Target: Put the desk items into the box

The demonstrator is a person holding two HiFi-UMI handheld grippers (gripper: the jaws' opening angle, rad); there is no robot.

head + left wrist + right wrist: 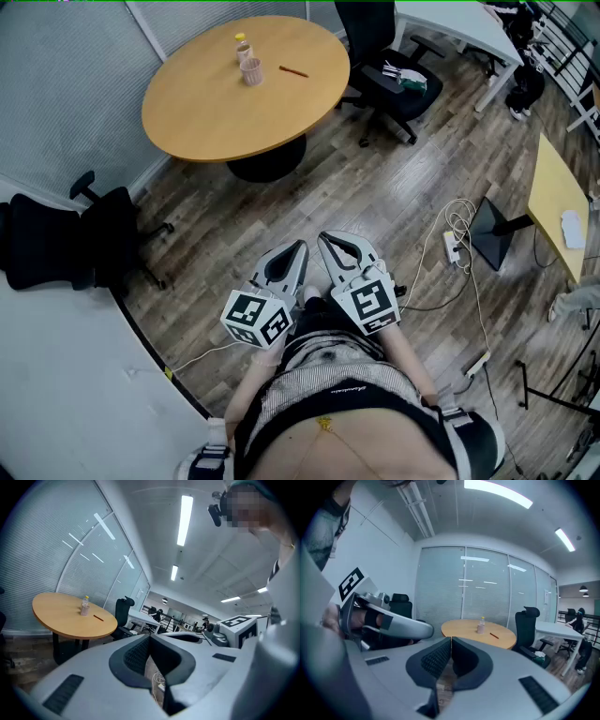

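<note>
Two sets of jaws pressed together, empty: grey left gripper [302, 247], grey right gripper [324, 237]. Well ahead, round tan wooden table [206, 112] bearing yellow-capped bottle [242, 42], pinkish cup [251, 72].

Ceiling strip lights [186, 520] glare; wide-angle edges warp and darken.

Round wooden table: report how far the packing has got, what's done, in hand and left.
Done: nothing; no box is in view. The small yellow-capped clear bottle, pinkish cup and thin reddish pen all sit on the round wooden table. In hand: nothing; the left gripper and right gripper are shut and empty, near the person's body, apart from the table. Left: packing all three.
</note>
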